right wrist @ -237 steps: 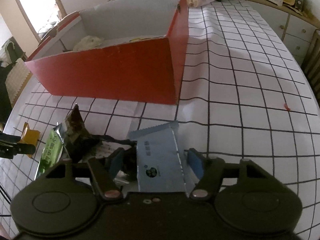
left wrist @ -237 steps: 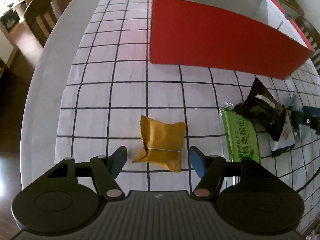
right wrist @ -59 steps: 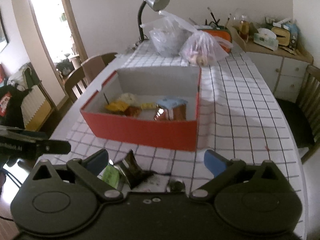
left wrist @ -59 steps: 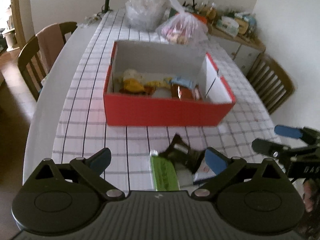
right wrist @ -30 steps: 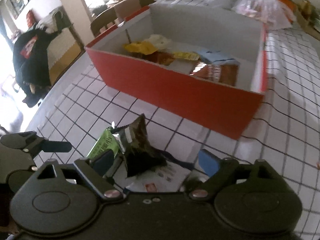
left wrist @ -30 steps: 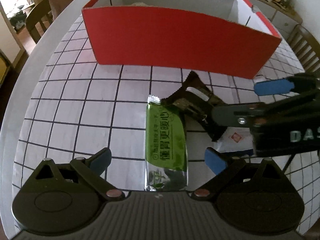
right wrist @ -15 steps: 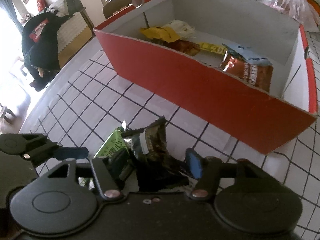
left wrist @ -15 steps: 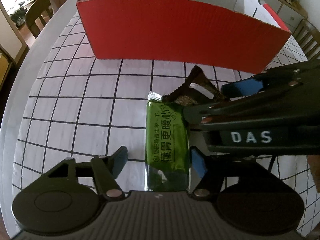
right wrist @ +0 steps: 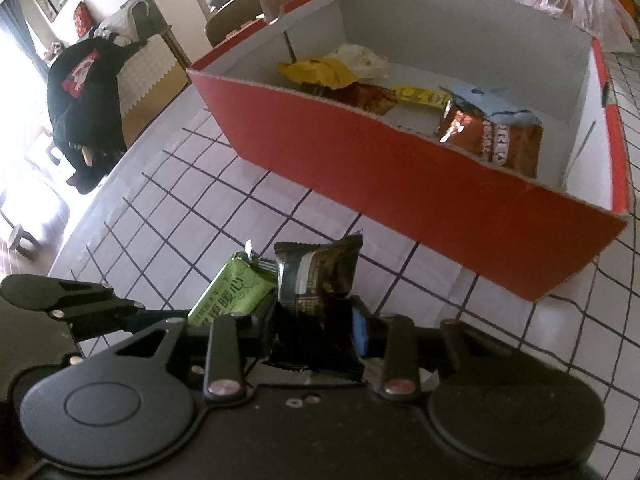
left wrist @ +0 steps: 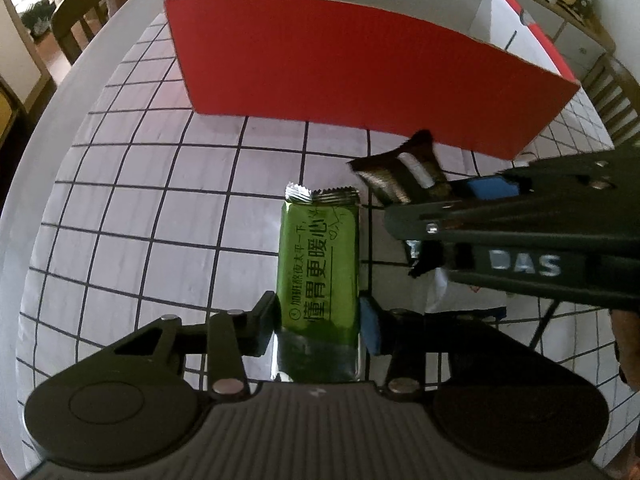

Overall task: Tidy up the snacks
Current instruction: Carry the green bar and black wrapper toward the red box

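The left gripper [left wrist: 320,316] is pinching the green snack packet [left wrist: 320,268], its near end hidden below the gripper body. The right gripper [right wrist: 316,324] is clamping the dark wrapper [right wrist: 316,276] just right of it, near the red box [right wrist: 400,168].

Both grippers [left wrist: 320,318] [right wrist: 314,326] apparently clamped, side by side

Bare tablecloth [left wrist: 168,200] lies open leftward; the red box [left wrist: 360,76] walls off ahead.
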Demonstrator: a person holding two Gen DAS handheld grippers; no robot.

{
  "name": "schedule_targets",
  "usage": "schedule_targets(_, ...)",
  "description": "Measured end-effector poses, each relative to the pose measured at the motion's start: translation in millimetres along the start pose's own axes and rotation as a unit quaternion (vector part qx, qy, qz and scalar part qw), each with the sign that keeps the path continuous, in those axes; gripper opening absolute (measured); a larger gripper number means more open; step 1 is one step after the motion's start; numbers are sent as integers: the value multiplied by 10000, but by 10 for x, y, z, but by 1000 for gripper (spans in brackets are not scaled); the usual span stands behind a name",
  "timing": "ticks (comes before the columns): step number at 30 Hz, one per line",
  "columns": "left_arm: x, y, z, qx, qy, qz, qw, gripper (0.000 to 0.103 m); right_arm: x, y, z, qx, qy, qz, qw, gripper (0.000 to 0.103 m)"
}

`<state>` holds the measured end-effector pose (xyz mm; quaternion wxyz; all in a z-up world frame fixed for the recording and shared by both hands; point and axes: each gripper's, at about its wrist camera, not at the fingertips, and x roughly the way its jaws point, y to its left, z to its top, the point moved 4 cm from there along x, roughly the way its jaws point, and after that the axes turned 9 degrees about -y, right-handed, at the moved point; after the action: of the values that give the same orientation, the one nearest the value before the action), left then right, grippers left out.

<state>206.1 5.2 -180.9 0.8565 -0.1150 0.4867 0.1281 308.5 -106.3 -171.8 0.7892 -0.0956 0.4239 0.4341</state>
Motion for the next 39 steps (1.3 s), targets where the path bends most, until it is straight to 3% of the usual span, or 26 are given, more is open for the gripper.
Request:
schedule_targets(8, -129, 205, 44, -554, -68, -68, 9984, 42, -364, -38, 14, 168, -294, 80, 9994, 34)
schedule_targets(21, -659, 307, 174, -929, -463, -111, 9945, 42, -871, -103, 93, 278, -738, 78, 9969, 34)
schedule_targets(30, -1159, 306, 565, -831, -1016, -48, 9913, 42, -1172, -178, 311, 239, -1113, -10, 9935, 34)
schedule_targets(39, -1254, 256, 1199, -280, -1351, 136, 9903, 42, -1260, -276, 710, 265, -1505, -326, 9877, 34)
